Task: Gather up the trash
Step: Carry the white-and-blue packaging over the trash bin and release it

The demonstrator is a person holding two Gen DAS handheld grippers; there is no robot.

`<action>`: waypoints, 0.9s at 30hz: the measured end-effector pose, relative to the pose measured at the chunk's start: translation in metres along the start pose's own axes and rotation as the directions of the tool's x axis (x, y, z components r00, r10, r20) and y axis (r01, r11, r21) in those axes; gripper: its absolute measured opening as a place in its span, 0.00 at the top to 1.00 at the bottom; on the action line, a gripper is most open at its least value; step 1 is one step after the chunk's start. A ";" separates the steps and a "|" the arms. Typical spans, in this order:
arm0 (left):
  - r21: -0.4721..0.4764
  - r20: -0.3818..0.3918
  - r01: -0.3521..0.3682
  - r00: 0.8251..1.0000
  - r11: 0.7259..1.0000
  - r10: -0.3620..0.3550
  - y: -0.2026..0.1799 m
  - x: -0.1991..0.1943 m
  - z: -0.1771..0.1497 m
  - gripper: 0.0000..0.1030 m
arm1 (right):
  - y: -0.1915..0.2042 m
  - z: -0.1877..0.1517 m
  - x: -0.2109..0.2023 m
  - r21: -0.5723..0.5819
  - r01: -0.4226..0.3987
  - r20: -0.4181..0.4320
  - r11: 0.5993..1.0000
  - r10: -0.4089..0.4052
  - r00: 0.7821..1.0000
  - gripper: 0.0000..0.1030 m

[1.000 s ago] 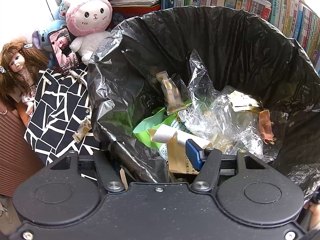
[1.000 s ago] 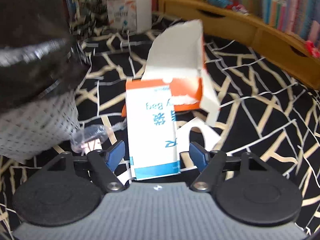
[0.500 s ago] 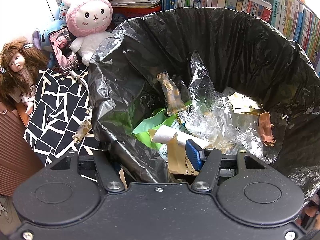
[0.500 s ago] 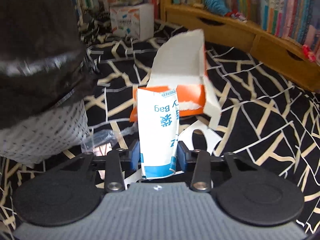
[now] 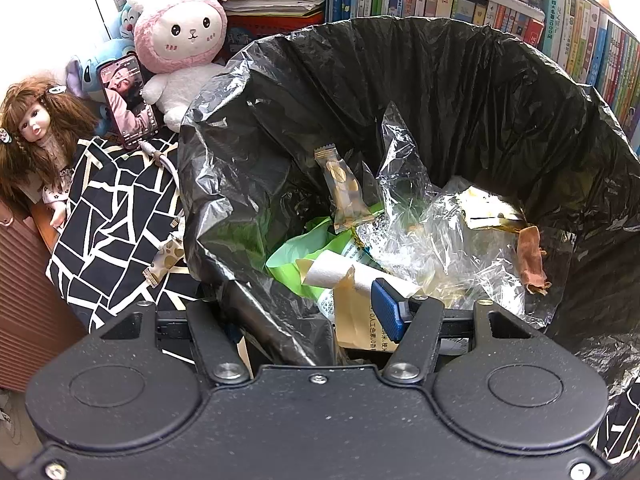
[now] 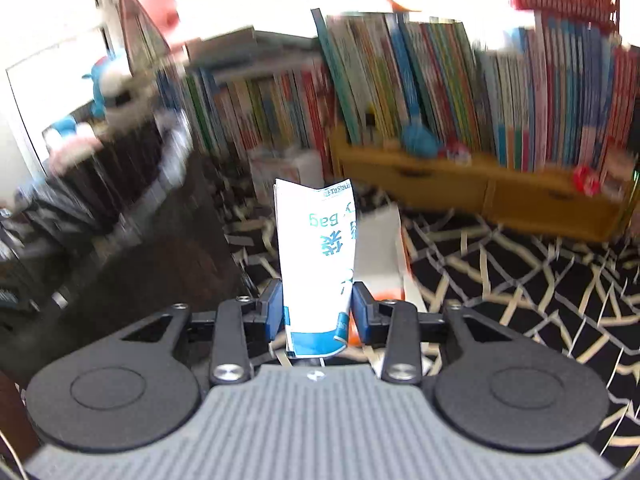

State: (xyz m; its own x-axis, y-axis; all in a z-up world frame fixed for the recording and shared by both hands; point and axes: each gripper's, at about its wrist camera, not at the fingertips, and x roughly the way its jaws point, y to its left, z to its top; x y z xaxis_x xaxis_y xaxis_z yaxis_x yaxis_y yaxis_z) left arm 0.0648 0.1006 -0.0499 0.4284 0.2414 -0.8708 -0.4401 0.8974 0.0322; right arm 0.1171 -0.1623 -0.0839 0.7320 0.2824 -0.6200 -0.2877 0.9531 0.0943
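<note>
A bin lined with a black bag (image 5: 440, 100) fills the left wrist view. It holds clear plastic (image 5: 420, 232), a snack wrapper (image 5: 344, 192) and a green bag (image 5: 296, 252). My left gripper (image 5: 308, 312) straddles the near rim, one finger inside and one outside, shut on the rim. In the right wrist view my right gripper (image 6: 318, 308) is shut on a white and blue paper packet (image 6: 316, 248), held upright above the rug. An orange and white carton (image 6: 380, 256) lies on the rug behind it. The bin (image 6: 120, 200) is a dark blur at left.
A doll (image 5: 36, 136), a phone (image 5: 128, 100) and a pink plush (image 5: 188, 40) lean left of the bin. A small wrapper (image 5: 164, 260) lies on the black and white rug (image 5: 104, 216). Books (image 6: 440, 92) stand over a low wooden shelf (image 6: 480, 192).
My right gripper closed on the white and blue packet and lifted it off the rug, tilting up towards the bookshelf. The left gripper and bin stayed still.
</note>
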 end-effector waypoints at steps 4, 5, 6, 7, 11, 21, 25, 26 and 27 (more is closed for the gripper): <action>-0.005 0.004 0.004 1.000 1.000 -0.004 0.002 0.000 -0.001 0.43 | 0.006 0.027 -0.027 0.005 -0.032 0.097 0.999 0.031 0.995 0.60; -0.007 0.005 0.004 1.000 1.000 -0.004 0.002 0.000 -0.001 0.43 | 0.008 0.033 -0.034 0.005 -0.047 0.122 0.999 0.046 0.992 0.60; -0.009 0.006 0.005 1.000 1.000 -0.004 0.002 0.000 -0.001 0.43 | 0.011 0.041 -0.040 0.003 -0.063 0.147 0.998 0.062 0.987 0.60; -0.010 0.007 0.004 1.000 1.000 -0.004 0.002 0.000 -0.001 0.43 | 0.015 0.047 -0.047 0.000 -0.078 0.173 0.997 0.077 0.982 0.60; -0.012 0.007 0.005 1.000 1.000 -0.005 0.002 0.000 -0.001 0.42 | 0.034 0.071 -0.060 -0.024 -0.174 0.226 0.984 0.175 0.958 0.58; -0.018 0.013 0.009 1.000 1.000 -0.008 0.003 0.000 -0.002 0.42 | 0.099 0.068 -0.035 -0.132 -0.307 0.156 0.943 0.325 0.933 0.54; -0.020 0.015 0.010 1.000 1.000 -0.010 0.003 0.001 -0.002 0.42 | 0.111 0.060 -0.028 -0.147 -0.327 0.115 0.934 0.344 0.932 0.45; -0.020 0.015 0.010 1.000 1.000 -0.010 0.003 0.001 -0.002 0.42 | 0.112 0.059 -0.027 -0.150 -0.329 0.109 0.932 0.346 0.932 0.42; -0.021 0.016 0.011 1.000 1.000 -0.010 0.004 0.000 -0.003 0.42 | 0.114 0.056 -0.028 -0.151 -0.330 0.104 0.932 0.347 0.932 0.42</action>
State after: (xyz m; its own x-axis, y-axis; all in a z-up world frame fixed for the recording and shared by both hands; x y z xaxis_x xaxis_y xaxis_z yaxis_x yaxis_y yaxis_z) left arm 0.0613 0.1032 -0.0513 0.4455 0.2379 -0.8631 -0.4521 0.8919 0.0125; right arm 0.0986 -0.0556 -0.0124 0.6465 0.6054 -0.4642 -0.6030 0.7783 0.1752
